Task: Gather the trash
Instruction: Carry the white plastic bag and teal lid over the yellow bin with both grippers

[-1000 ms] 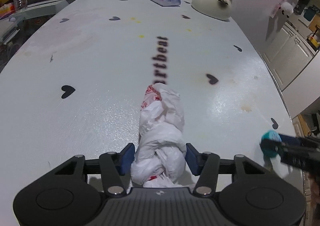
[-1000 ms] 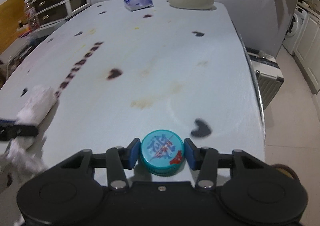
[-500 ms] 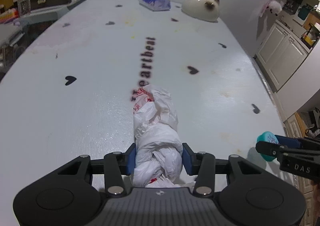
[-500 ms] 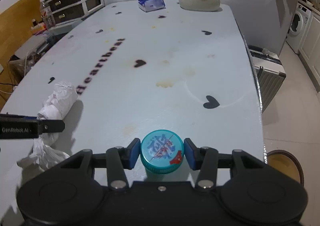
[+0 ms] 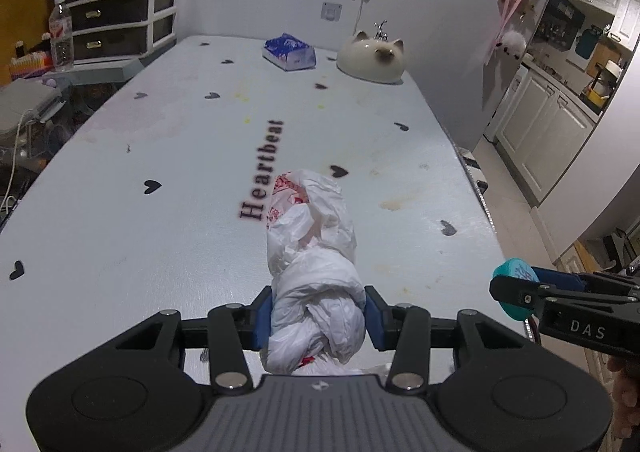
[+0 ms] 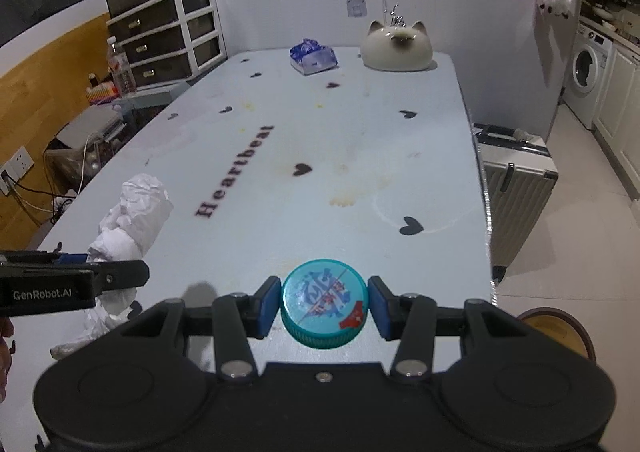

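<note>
1. The left gripper has its blue pads pressed against both sides of a crumpled white plastic bag with red print. The jaws closed in a little further on it within the last second. The bag's near end sinks behind the gripper body, so its full length is cut off.
2. The right gripper is clamped on a teal bottle cap, one pad on each side of its ribbed rim. The printed label on top is too small and glossy to read.
3. In the left wrist view the right gripper enters from the right edge, its cap seen edge-on and half hidden behind a finger. In the right wrist view the left gripper comes in from the left edge, and the bag trails loosely below and behind it.
4. Whether the bag's hanging tail touches the table cannot be told. The cap seems lifted clear of the surface, with a shadow to its left.
5. The table is pale, with black hearts, the word "Heartbeat" and brownish stains.
6. At the far end lie a blue-and-white packet and, beside it, a cream cat-shaped ornament.
7. Off the right edge stands a ribbed suitcase, partly cut by the table. A brown round object on the floor is mostly hidden behind the gripper.
</note>
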Demonstrator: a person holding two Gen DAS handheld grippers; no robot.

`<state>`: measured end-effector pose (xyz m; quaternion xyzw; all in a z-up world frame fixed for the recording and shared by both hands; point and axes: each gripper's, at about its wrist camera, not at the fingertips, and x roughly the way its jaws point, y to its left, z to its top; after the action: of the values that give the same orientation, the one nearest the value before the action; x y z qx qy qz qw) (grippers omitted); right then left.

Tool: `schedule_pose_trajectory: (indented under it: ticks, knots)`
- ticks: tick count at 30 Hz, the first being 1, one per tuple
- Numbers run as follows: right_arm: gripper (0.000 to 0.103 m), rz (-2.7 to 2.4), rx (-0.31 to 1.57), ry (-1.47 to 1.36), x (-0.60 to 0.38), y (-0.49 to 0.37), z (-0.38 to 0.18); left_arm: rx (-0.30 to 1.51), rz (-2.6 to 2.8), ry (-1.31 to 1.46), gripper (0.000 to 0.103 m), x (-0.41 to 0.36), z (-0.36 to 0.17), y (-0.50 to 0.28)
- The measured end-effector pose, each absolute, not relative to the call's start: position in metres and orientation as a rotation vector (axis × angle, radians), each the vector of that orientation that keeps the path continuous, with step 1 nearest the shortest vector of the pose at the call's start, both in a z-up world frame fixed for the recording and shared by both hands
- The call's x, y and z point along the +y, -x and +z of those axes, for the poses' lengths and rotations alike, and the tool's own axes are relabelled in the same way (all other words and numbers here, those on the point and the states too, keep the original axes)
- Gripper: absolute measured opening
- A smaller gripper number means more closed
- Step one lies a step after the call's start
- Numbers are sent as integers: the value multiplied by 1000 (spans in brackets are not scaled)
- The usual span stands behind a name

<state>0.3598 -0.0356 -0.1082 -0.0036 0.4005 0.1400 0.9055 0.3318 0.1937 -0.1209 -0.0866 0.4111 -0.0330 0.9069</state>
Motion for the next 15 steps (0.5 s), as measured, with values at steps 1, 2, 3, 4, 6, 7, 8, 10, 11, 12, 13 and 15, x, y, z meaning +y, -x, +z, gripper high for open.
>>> schedule_pose_trajectory:
  ticks: [1,2,3,4,6,7,8,10,11,12,13,15]
  knots:
    - [48,287,823,7,-38,-356,-106,844,-67,179,47,192,-118,-327]
    - [48,285,818,5,-40,-352,-103,839,-67,178,47,190,-116,-323]
    - [48,285,813,3,-43,-348,-100,836,-65,176,47,188,-114,-319]
    - [48,284,808,0,-46,-343,-98,833,-63,173,47,185,-111,-314]
    - [48,283,800,-4,-51,-336,-93,827,-60,171,47,180,-107,-307]
    - [48,284,795,-7,-54,-332,-91,825,-59,169,47,178,-106,-304]
    - [48,285,791,-10,-57,-329,-90,822,-58,166,47,174,-104,-300]
    - [48,287,783,-20,-65,-322,-86,817,-56,160,47,168,-101,-293]
    - [48,288,780,-23,-68,-320,-85,815,-53,156,47,164,-99,-290]
    - [48,289,777,-27,-72,-317,-83,813,-51,153,47,161,-97,-288]
    - [48,291,773,-30,-76,-315,-82,811,-50,150,47,156,-95,-285]
    - [48,293,766,-38,-87,-311,-79,808,-47,142,47,147,-92,-280]
